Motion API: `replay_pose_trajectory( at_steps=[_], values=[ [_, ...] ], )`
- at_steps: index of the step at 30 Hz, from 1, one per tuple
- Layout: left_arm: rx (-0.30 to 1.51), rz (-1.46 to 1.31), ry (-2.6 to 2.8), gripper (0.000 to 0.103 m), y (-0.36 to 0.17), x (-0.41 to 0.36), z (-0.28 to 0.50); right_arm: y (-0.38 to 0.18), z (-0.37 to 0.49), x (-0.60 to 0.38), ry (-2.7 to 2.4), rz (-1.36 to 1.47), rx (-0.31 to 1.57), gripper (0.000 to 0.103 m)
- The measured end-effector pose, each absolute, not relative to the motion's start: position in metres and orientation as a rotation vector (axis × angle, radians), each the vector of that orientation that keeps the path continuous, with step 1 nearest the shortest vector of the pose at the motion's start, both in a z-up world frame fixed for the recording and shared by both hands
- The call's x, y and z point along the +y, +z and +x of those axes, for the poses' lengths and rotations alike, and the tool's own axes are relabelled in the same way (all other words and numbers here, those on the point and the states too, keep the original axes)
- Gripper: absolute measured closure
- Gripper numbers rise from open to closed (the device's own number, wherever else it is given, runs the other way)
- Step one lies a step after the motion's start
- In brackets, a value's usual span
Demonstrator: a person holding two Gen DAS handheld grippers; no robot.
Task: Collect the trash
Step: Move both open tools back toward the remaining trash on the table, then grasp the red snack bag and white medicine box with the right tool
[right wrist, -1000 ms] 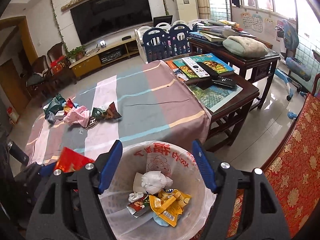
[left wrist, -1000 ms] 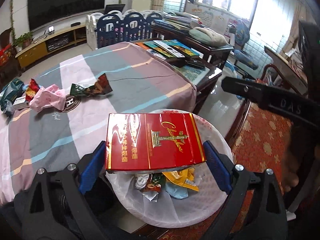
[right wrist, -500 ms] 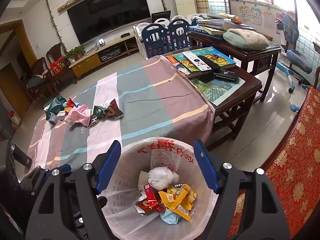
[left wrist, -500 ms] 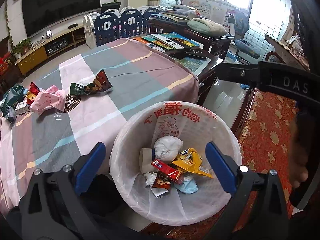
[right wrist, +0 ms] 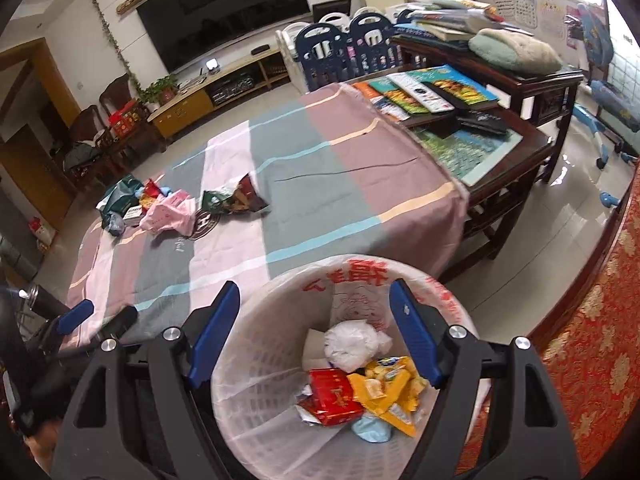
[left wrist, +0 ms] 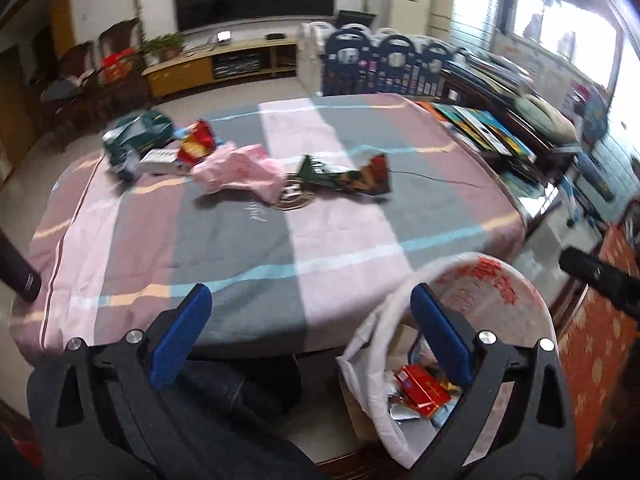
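Observation:
My left gripper (left wrist: 310, 296) is open with nothing between its blue pads, hanging over the near edge of the striped tablecloth (left wrist: 340, 240). The white lined trash bin (left wrist: 480, 268) stands just to its right, and a red box (left wrist: 420, 390) lies inside. Far across the cloth lie a pink bag (left wrist: 236, 168), a green and red wrapper (left wrist: 344, 174) and a green bag pile (left wrist: 136, 136). My right gripper (right wrist: 315, 288) is open above the bin (right wrist: 248, 420). Below it I see the red box (right wrist: 332, 396), yellow wrappers and a white wad.
A dark wooden side table (right wrist: 520, 148) with books and remotes stands right of the cloth. A red patterned seat (right wrist: 592, 320) borders the bin on the right. A dark cylinder (left wrist: 16, 268) stands at the table's left edge.
The left gripper let go of the red box, which dropped into the bin, then swung left over the table edge. The right gripper sank slightly over the bin.

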State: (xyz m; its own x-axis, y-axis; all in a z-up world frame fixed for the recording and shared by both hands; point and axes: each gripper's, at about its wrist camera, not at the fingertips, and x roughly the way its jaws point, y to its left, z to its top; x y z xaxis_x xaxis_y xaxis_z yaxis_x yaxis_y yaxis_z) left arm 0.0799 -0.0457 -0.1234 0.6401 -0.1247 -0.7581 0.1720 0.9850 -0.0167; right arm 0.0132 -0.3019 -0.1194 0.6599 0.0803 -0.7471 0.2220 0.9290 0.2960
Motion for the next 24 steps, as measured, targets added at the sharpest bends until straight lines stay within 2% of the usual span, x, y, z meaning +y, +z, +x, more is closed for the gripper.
replay_pose_trajectory(
  at_steps=[7,17,24],
  values=[
    [0.878,-0.110,0.050,0.004,-0.127,0.036,0.107,-0.124,0.042,-0.246,0.021,0.319,0.890,0.027],
    [0.892,-0.190,0.253,0.004,-0.141,0.104,0.153,-0.131,0.085,-0.183,0.104,0.230,0.932,0.027],
    [0.839,-0.320,0.410,0.004,-0.150,0.171,0.183,-0.140,0.143,-0.142,0.158,0.194,0.938,0.027]
  ],
)
